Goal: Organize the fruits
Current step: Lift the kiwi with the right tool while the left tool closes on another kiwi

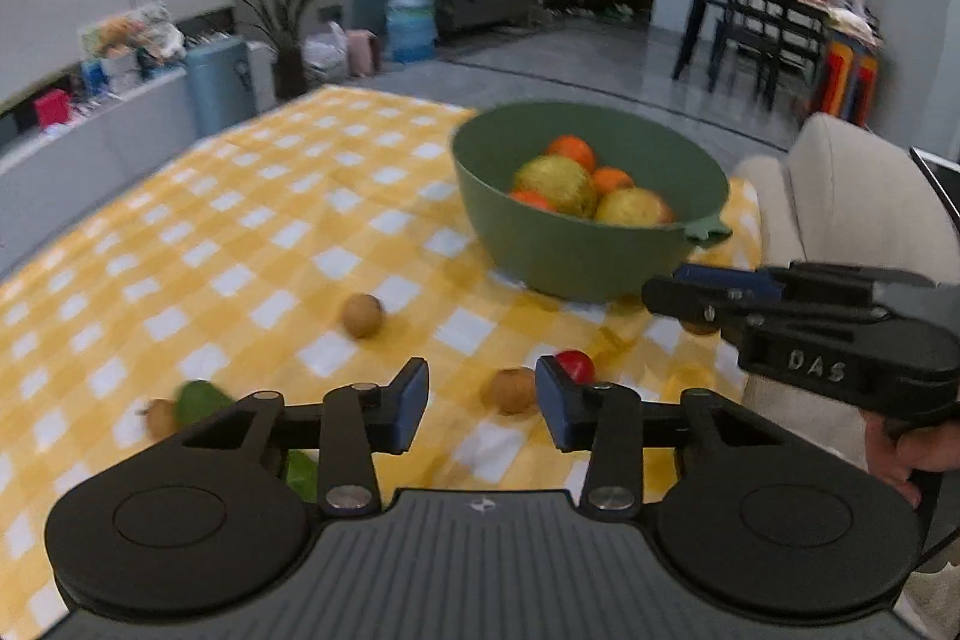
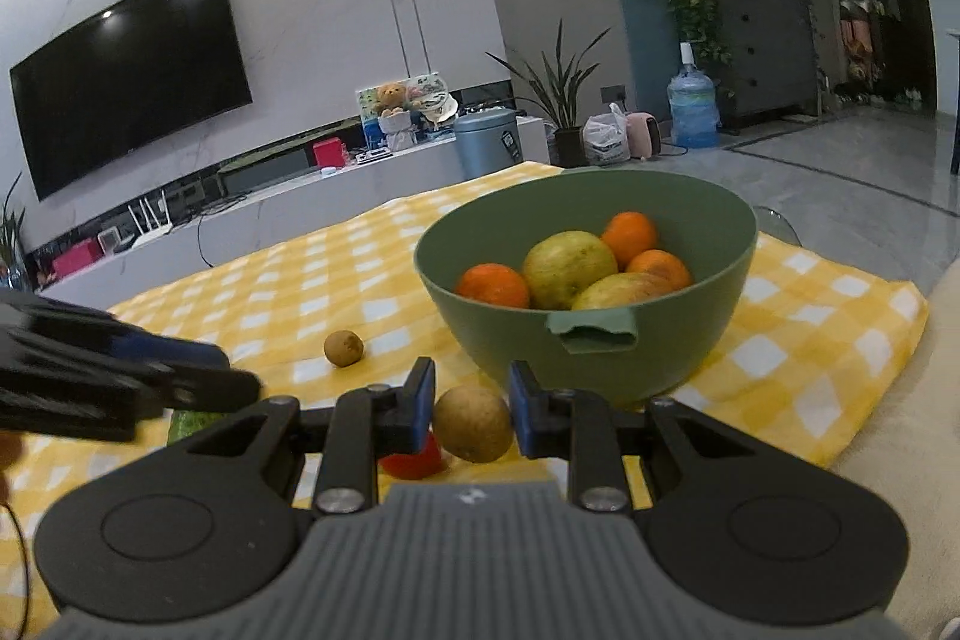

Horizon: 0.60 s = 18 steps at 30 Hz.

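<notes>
A green bowl (image 1: 591, 244) (image 2: 600, 340) holds oranges and yellow-green apples on a yellow checked cloth (image 1: 240, 232). Small brown round fruits lie on the cloth (image 1: 362, 316) (image 1: 512, 390) (image 1: 159, 415), with a red fruit (image 1: 575, 366) and a green leafy piece (image 1: 201, 400). My left gripper (image 1: 483, 409) is open and empty above the cloth. My right gripper (image 2: 471, 415) has a brown fruit (image 2: 473, 423) between its pads, touching the right one, with a small gap at the left one; a red fruit (image 2: 414, 460) lies below it. Another brown fruit (image 2: 343, 348) lies farther left.
A beige sofa (image 1: 840, 196) is beside the table on the right. The right gripper shows in the left wrist view (image 1: 780, 304), and the left gripper shows blurred in the right wrist view (image 2: 120, 376). A TV wall, plants and a water jug stand behind.
</notes>
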### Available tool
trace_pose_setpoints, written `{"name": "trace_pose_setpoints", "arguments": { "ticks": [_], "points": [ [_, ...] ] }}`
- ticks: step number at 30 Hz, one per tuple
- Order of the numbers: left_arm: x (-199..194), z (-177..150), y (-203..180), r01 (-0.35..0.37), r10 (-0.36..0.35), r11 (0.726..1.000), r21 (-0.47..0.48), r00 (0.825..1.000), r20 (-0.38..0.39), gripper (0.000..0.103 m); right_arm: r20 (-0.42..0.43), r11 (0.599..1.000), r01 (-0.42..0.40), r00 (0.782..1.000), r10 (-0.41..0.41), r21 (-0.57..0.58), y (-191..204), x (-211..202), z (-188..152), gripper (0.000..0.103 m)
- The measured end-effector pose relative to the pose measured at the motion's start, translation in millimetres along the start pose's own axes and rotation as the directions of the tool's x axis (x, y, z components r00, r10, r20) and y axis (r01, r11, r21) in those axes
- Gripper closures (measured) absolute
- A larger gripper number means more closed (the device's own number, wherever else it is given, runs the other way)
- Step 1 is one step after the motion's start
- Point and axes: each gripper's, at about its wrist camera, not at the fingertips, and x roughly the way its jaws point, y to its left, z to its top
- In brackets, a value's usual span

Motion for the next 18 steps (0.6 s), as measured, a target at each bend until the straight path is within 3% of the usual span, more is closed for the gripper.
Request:
{"name": "trace_pose_setpoints", "arguments": {
  "ticks": [4, 7, 11, 18],
  "points": [
    [16.3, -4.9, -0.6, 0.028, -0.028, 0.999, 0.016, 1.000, -0.009, 0.057, -0.002, 0.999, -0.005, 1.000, 0.005, 0.034, -3.6, 3.7, -0.3, 0.080],
    [24.8, -4.9, 8.8, 0.064, -0.064, 0.997, -0.053, 0.998, 0.002, 0.057, 0.003, 0.997, -0.015, 1.000, 0.015, 0.074, -8.4, 4.4, 0.6, 0.080],
    [39.6, -3.8, 9.5, 0.019, -0.023, 0.997, -0.075, 0.999, -0.049, 0.055, 0.004, 0.997, -0.016, 1.000, 0.016, 0.072, -8.2, 4.7, -0.3, 0.080],
    [41.5, -4.9, 9.5, 0.026, -0.034, 0.995, -0.099, 0.997, -0.075, 0.055, -0.002, 0.998, -0.006, 1.000, 0.006, 0.067, -7.3, 5.2, -2.5, 0.080]
  ]
}}
